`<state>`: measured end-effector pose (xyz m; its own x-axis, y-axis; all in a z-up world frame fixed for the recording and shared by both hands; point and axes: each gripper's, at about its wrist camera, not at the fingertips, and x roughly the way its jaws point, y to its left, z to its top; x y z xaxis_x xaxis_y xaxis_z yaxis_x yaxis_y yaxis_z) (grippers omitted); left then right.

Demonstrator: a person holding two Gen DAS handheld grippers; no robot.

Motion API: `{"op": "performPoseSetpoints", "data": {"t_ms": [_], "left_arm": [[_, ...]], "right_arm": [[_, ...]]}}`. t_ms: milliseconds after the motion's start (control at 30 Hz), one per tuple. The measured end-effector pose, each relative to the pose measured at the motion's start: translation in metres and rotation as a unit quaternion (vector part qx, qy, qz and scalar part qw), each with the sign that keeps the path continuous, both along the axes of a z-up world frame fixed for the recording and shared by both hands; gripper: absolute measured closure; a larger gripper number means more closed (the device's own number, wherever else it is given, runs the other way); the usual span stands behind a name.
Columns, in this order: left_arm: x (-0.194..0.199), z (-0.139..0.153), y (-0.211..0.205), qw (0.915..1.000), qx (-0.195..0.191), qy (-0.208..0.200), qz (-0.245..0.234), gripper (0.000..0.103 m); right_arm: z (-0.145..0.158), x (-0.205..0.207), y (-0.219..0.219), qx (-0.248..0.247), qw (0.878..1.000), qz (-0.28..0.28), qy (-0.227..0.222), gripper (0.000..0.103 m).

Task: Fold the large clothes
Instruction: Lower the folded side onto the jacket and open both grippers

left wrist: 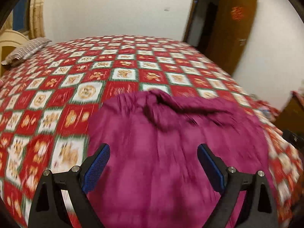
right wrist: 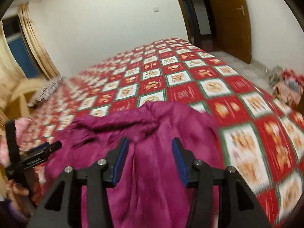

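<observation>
1. Right now, a big purple garment (left wrist: 171, 142) is lying on the near part of a bed, on top of a red and white checked cover (left wrist: 121, 64).
2. The left gripper (left wrist: 153, 166) is hanging just above the near part of the cloth. Its two blue pads are sitting wide apart and are holding nothing.
3. The right gripper (right wrist: 150, 161) is also hanging above the cloth. Its pads are sitting apart too, with a soft ridge of cloth showing between them, but they are not pinching it.
4. In the right wrist view, the left gripper is showing at the left edge, near the left side of the purple garment (right wrist: 148, 125).
5. The cloth is looking lumpy. A thick bunched roll (left wrist: 171, 104) is running across its far part, and the edges are not lining up.
6. So the folding is looking early or only partly done. I cannot tell how many folds are already made, because the pictures are blurry.
7. What is left, I think: flattening the lump, grabbing the edges, and folding the cloth into a neat, small shape.
8. A striped pillow (left wrist: 24, 50) is sitting far off on the left, and a brown door (right wrist: 228, 19) is standing open at the far right.
</observation>
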<state>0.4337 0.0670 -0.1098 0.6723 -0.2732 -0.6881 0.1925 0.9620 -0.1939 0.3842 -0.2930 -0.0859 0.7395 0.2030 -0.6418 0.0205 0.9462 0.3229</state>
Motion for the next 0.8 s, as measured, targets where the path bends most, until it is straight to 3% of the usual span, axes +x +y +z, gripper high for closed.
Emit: {"op": "performPoseSetpoints", "data": {"t_ms": [67, 200, 333, 533, 633, 667, 800], "left_arm": [[-0.039, 0.006, 0.016, 0.9996, -0.016, -0.002, -0.025, 0.010], [-0.120, 0.008, 0.049, 0.9975, -0.048, -0.005, -0.052, 0.010], [-0.177, 0.000, 0.067, 0.9974, -0.060, 0.000, -0.039, 0.010], [-0.230, -0.026, 0.069, 0.9984, -0.048, 0.015, -0.025, 0.010], [-0.245, -0.034, 0.066, 0.9981, -0.047, 0.022, -0.034, 0.010], [-0.250, -0.035, 0.065, 0.9980, -0.046, 0.023, -0.037, 0.010], [-0.267, -0.048, 0.063, 0.9971, -0.040, 0.037, -0.054, 0.010]], "right_arm": [[0.015, -0.050, -0.009, -0.010, 1.000, -0.009, -0.015, 0.051], [0.030, -0.128, -0.022, -0.029, 0.999, -0.024, -0.026, 0.036], [0.017, -0.194, -0.032, -0.039, 0.998, -0.042, 0.006, 0.030], [-0.017, -0.243, -0.029, -0.042, 0.997, -0.032, 0.052, 0.030], [-0.037, -0.252, -0.022, -0.036, 0.997, -0.025, 0.061, 0.030], [-0.043, -0.255, -0.019, -0.030, 0.998, -0.031, 0.035, 0.030], [-0.065, -0.256, -0.007, -0.033, 0.998, -0.010, 0.053, 0.030]]}}
